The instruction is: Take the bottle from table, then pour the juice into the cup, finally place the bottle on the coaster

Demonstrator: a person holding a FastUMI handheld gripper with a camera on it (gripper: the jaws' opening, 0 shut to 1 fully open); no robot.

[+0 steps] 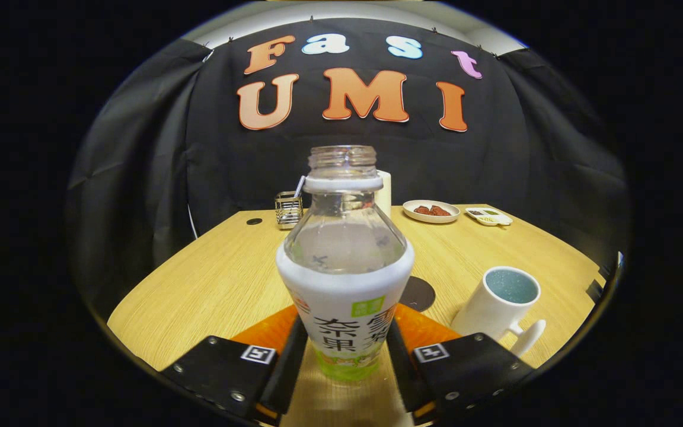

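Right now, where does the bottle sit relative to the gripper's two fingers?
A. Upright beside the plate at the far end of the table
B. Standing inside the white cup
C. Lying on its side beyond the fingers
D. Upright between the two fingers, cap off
D. The bottle stands upright between the fingers of the gripper, which press on its lower body from both sides; its threaded neck is open, with no cap on it.

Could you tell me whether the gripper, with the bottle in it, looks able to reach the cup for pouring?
Probably yes. The gripper is shut on the bottle, uncapped and upright, and the cup stands open-mouthed just beyond one finger, with bare table between.
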